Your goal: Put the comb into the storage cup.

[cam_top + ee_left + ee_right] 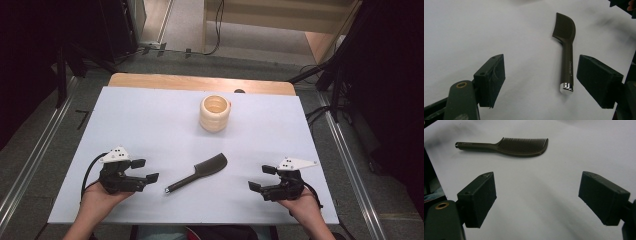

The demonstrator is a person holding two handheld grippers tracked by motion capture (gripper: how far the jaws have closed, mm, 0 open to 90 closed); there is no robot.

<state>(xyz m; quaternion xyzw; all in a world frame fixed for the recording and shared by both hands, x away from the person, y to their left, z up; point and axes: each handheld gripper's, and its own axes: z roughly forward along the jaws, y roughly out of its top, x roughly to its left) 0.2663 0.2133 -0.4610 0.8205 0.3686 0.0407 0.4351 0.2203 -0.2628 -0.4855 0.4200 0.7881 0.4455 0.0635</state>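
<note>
A dark comb point(198, 172) with a silver-capped handle lies flat near the front middle of the white table point(150, 120), its handle end toward the left gripper. My left gripper point(145, 170) rests at the front left, open and empty, its jaws facing the comb point(567, 52) a short way off. At the front right my right gripper point(262, 178) is open too, with nothing between its jaws, and the comb point(509, 145) lies well ahead of it. A cream ribbed cup point(215, 113) stands upright farther back.
Bare white tabletop stretches around the comb and cup. The table's wooden back edge point(200, 82) shows behind the cup. Dark stands and cables point(320, 75) sit on the floor beyond the table's sides.
</note>
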